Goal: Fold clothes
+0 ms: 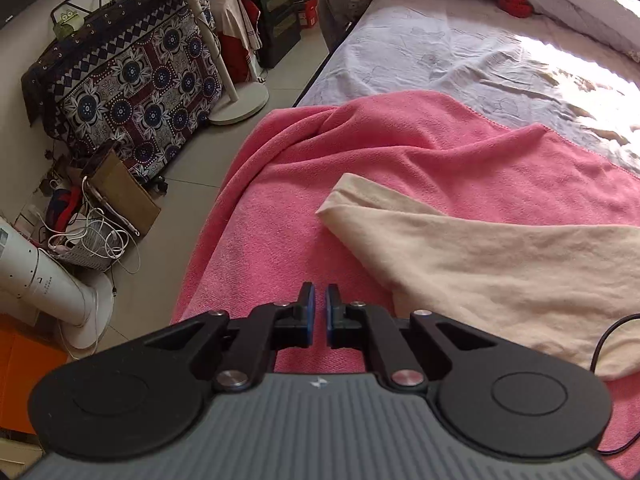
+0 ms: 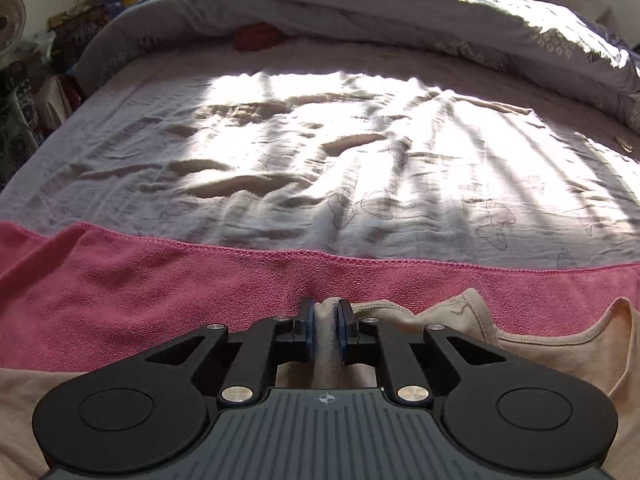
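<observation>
A beige top (image 1: 480, 264) lies on a pink towel (image 1: 400, 160) spread across the near part of the bed. In the left wrist view my left gripper (image 1: 321, 304) hovers over the towel just left of the garment, its blue pads almost together with nothing between them. In the right wrist view my right gripper (image 2: 326, 320) is shut on a bunched fold of the beige top (image 2: 560, 344), whose neckline and strap show to the right. The pink towel (image 2: 200, 288) stretches beyond the fingers.
A pale sheet (image 2: 340, 152) with strong sun patches covers the bed, and a grey duvet (image 2: 360, 12) is heaped at the far side. Left of the bed are floor clutter, a patterned covered box (image 1: 132, 92), a fan base (image 1: 240, 108) and a cable basket (image 1: 92, 244).
</observation>
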`<state>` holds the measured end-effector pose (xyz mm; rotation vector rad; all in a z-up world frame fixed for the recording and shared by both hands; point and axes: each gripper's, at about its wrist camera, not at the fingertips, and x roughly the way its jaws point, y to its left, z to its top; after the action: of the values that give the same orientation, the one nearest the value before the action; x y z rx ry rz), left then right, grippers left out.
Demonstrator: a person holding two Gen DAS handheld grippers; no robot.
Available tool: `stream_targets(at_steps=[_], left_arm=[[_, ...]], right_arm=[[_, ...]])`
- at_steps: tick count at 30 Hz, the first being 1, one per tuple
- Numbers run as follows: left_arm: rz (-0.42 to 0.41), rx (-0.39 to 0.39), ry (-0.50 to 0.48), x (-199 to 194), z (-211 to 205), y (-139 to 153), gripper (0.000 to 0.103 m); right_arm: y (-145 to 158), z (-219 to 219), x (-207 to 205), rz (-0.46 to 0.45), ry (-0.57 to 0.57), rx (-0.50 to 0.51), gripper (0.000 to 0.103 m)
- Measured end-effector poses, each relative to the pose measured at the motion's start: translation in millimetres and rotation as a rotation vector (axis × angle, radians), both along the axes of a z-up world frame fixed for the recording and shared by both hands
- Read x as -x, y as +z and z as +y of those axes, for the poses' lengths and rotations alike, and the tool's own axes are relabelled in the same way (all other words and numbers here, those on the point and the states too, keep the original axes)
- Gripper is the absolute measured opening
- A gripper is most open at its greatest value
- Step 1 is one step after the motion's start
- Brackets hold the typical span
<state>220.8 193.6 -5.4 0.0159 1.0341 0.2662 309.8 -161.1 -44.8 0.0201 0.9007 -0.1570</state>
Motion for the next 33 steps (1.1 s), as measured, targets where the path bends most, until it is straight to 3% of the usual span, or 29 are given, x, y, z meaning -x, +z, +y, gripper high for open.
stream_targets(at_steps=[1,2,3,8,12,16,17,18,19,21,22,26,29,31,33], left_arm=[[-0.004,0.007,0.002,1.8,3.4,1.0,0.006],[-0.012,0.015,0.008,4.2,7.4,3.3,0.007],[-0.019,0.020,0.019,6.7,11.5,5.9,0.007],[-0.037,0.053,0.099,20.7,34.2,13.0,0.007],[-0.033,0.083,0.201,42.8,53.5,15.0,0.007],[-0.013,0.107,0.298,72.3,74.3,15.9,0.007],[-0.009,0.111,0.308,77.8,77.0,15.7,0.007],[-0.006,0.113,0.312,82.3,78.5,15.4,0.007],[-0.003,0.116,0.316,86.9,80.1,15.0,0.007],[0.003,0.120,0.325,96.0,83.2,14.4,0.007],[0.006,0.123,0.329,100.5,84.8,14.1,0.007],[0.017,0.131,0.344,115.3,88.7,12.3,0.008],[0.014,0.129,0.350,112.0,83.3,10.4,0.007],[0.009,0.133,0.350,108.5,81.2,10.6,0.007],[0.004,0.139,0.343,103.7,79.4,11.0,0.007]], right_arm=[[7.5,1.1,8.6,-0.028,0.010,0.034,0.039],[15.0,2.1,17.2,-0.057,0.020,0.068,0.069],[22.5,3.6,25.8,-0.085,0.032,0.102,0.081],[51.9,48.8,66.6,-0.165,0.292,0.196,0.081],[67.3,145.9,86.6,-0.216,0.659,0.063,0.081],[57.8,242.9,98.6,-0.200,0.866,0.010,0.078],[51.2,263.1,99.2,-0.181,0.895,0.017,0.071],[42.2,273.8,94.2,-0.136,0.883,0.032,0.035],[33.6,283.6,88.9,-0.093,0.868,0.045,0.007],[29.1,275.9,72.4,-0.026,0.764,-0.001,0.005],[35.7,263.4,68.8,-0.042,0.699,-0.010,0.005],[72.6,182.5,74.4,-0.149,0.456,0.078,0.005],[79.6,116.5,86.5,-0.108,0.318,0.187,0.006],[74.2,77.7,95.8,-0.040,0.245,0.288,0.013],[60.0,45.9,105.5,0.050,0.143,0.385,0.044]])
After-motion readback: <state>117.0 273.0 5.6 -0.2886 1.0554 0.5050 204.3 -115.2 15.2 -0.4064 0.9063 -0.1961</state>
